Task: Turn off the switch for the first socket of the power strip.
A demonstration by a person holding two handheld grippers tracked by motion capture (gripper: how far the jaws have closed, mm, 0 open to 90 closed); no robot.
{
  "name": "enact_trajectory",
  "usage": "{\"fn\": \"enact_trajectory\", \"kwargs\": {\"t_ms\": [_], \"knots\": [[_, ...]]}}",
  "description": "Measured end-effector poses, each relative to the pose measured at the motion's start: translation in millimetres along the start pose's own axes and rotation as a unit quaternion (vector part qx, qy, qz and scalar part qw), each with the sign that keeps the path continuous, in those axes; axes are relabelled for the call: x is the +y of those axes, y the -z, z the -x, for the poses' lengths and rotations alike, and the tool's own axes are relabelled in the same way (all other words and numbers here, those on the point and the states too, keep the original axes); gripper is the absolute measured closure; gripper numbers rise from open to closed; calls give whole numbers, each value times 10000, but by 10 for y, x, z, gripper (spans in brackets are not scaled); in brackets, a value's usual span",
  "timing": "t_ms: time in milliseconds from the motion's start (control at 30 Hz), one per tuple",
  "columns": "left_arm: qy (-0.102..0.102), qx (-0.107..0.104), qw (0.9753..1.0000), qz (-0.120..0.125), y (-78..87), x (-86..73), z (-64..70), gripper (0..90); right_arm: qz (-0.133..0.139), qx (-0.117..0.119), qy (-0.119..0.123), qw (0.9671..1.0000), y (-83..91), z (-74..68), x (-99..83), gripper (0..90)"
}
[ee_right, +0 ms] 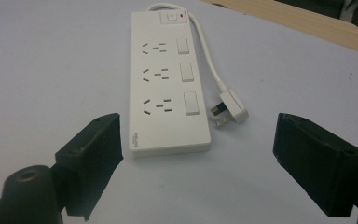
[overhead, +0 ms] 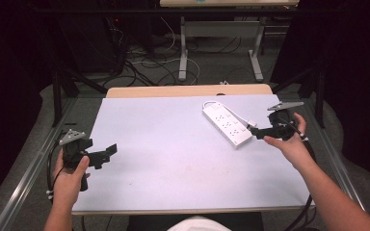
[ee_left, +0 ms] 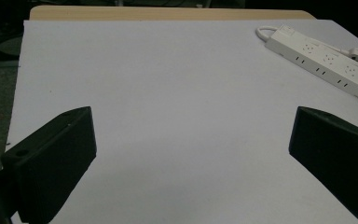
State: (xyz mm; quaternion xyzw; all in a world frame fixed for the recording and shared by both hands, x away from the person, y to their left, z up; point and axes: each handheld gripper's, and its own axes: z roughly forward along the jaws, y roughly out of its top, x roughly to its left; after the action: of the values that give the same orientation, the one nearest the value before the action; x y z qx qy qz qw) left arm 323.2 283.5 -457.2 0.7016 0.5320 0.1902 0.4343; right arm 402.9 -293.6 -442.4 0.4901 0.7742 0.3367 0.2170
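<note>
Our right claw, open, sits just off the strip's near end, long axis running straight away; left claw open, well apart.

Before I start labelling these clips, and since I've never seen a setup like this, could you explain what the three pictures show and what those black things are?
A person sits at a table covered by a pale lilac sheet and holds a black two-jaw hand tool in each hand. The high view looks down from above: the left tool is at the left, the right tool at the right. The other two pictures come from cameras riding on the tools, so the black blocks at their bottom edges are each tool's own jaws, both standing wide apart. On the sheet lies a white plastic power strip with three sockets, its short white cable ending in a white plug beside it. Nothing is held; the right tool points at the strip.
</note>
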Motion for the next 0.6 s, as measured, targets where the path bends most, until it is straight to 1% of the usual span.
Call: {"fn": "enact_trajectory", "kwargs": {"t_ms": [100, 200, 333, 600], "knots": [[-3, 12, 10000, 34, -13, -5, 5, 5, -50, 11, 17, 10000, -14, 8, 59, 150], [-22, -4, 10000, -25, -15, -7, 2, 5, -129, 18, 48, 9999, -28, 11, 119, 152], [-19, -14, 10000, -14, -28, -13, 11, 6, -242, 65, 66, 9997, -74, 27, 198, 154], [-36, -19, 10000, -10, -28, -13, 12, 6, -420, 28, 107, 9991, -169, 46, 359, 154]]}}
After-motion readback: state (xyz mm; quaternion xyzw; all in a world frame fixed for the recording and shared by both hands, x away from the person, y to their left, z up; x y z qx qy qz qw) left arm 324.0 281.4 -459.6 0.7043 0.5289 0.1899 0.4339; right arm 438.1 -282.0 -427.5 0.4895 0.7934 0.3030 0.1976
